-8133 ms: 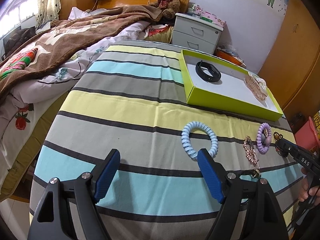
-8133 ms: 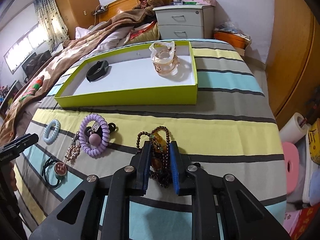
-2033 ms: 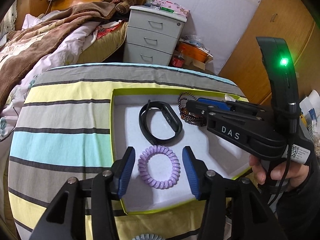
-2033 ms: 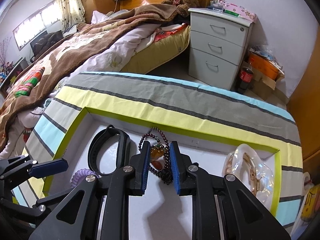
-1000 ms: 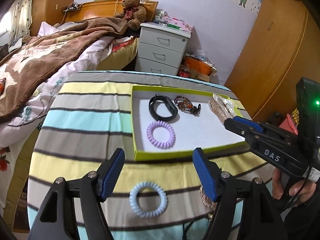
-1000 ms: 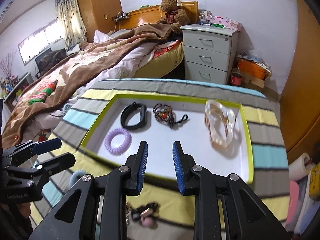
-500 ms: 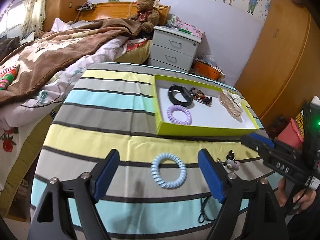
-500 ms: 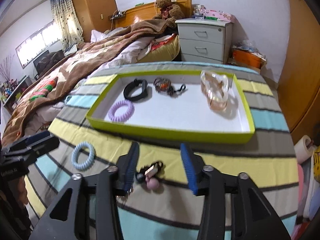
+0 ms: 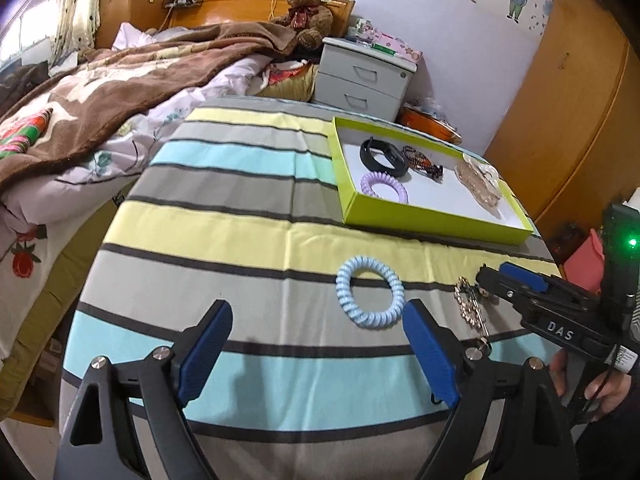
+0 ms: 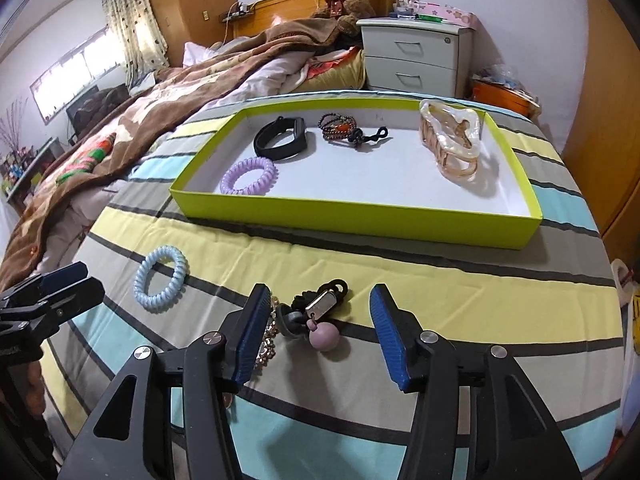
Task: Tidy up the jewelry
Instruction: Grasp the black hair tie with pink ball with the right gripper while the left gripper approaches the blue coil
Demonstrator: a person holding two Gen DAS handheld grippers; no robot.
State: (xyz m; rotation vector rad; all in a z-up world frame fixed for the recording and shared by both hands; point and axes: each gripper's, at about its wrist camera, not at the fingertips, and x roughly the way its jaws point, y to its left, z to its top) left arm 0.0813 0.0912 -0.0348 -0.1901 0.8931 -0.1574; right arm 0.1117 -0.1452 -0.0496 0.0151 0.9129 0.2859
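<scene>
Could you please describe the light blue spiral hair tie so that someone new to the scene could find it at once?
Start at the green tray on the striped cloth. The light blue spiral hair tie lies flat on the cloth outside the tray, off its near left corner. Its purple twin, the purple spiral hair tie, lies inside the tray.

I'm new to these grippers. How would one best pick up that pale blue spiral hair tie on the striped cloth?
Pinch one side of the pale blue spiral hair tie from above: one finger in its open centre, one outside. It lies flat on the striped cloth, and the open left gripper is nearest.
</scene>
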